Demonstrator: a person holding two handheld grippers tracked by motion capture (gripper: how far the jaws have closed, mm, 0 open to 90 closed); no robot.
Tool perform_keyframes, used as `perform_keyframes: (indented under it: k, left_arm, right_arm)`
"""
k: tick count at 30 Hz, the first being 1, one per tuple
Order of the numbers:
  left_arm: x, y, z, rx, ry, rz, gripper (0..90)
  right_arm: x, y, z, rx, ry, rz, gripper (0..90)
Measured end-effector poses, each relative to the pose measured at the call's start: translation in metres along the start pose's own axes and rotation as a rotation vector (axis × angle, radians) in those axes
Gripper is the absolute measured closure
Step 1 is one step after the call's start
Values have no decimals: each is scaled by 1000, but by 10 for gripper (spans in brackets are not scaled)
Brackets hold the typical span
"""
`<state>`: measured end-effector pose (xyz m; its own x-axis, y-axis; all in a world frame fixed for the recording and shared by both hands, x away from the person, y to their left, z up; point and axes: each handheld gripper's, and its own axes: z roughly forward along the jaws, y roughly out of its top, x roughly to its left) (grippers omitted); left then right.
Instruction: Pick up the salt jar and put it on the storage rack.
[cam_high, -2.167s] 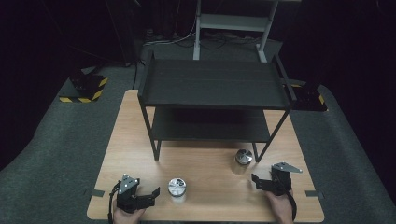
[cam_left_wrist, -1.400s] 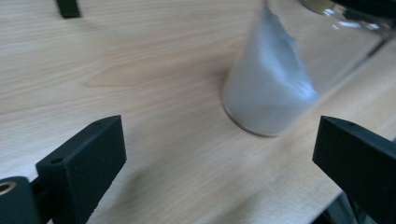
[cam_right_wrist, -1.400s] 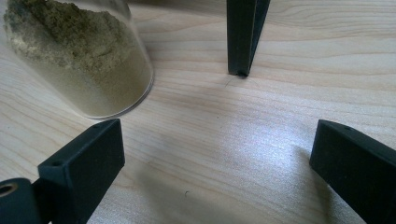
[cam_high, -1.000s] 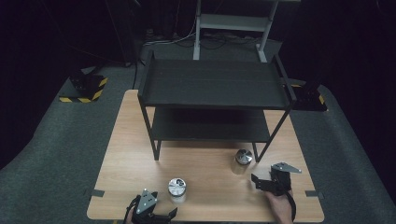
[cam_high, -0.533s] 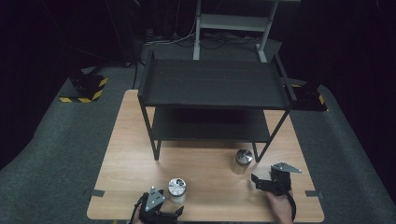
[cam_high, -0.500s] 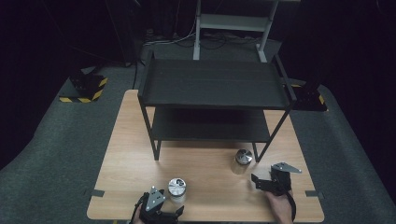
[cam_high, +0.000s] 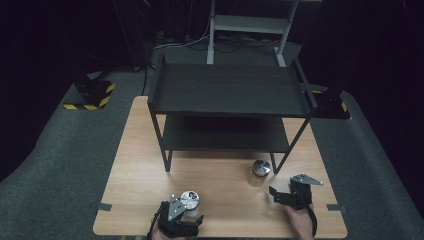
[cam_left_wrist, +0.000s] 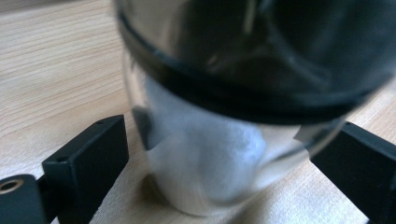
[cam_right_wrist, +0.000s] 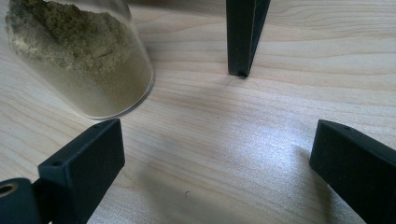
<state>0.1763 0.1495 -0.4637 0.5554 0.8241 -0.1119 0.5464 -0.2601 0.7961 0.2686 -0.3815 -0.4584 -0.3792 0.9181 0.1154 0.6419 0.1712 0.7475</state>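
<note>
A glass jar of white powder (cam_high: 190, 200) with a metal lid stands near the table's front edge. My left gripper (cam_high: 188, 214) reaches it from the front. In the left gripper view the jar (cam_left_wrist: 210, 168) stands between the two black jaws of the left gripper (cam_left_wrist: 229, 158). The jaws have just been closing, and a thin gap still shows at the left one. A second jar (cam_high: 260, 169) holds tan powder (cam_right_wrist: 84, 60) and stands by the shelf's front right leg (cam_right_wrist: 243, 37). My right gripper (cam_high: 280, 188) stays open on bare wood just right of that jar, its jaws (cam_right_wrist: 217, 163) holding nothing.
A black two-level metal shelf (cam_high: 230, 95) takes up the back half of the wooden table (cam_high: 140, 150). Grey carpet surrounds the table. Black stands with yellow-striped bases (cam_high: 92, 95) sit on the floor at both sides.
My left hand slid right along the table's front edge until its jaws came around the white-powder jar. The right hand and both jars kept still.
</note>
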Motion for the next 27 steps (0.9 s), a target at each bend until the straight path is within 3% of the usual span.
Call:
perform_keyframes:
  k: [7, 27]
  left_arm:
    - [-4, 3, 6, -4, 6, 8, 58]
    - [-18, 9, 15, -13, 71, 19, 125]
  right_arm:
    - [-1, 0, 0, -1, 1, 0, 32]
    - [-2, -1, 0, -4, 5, 5, 33]
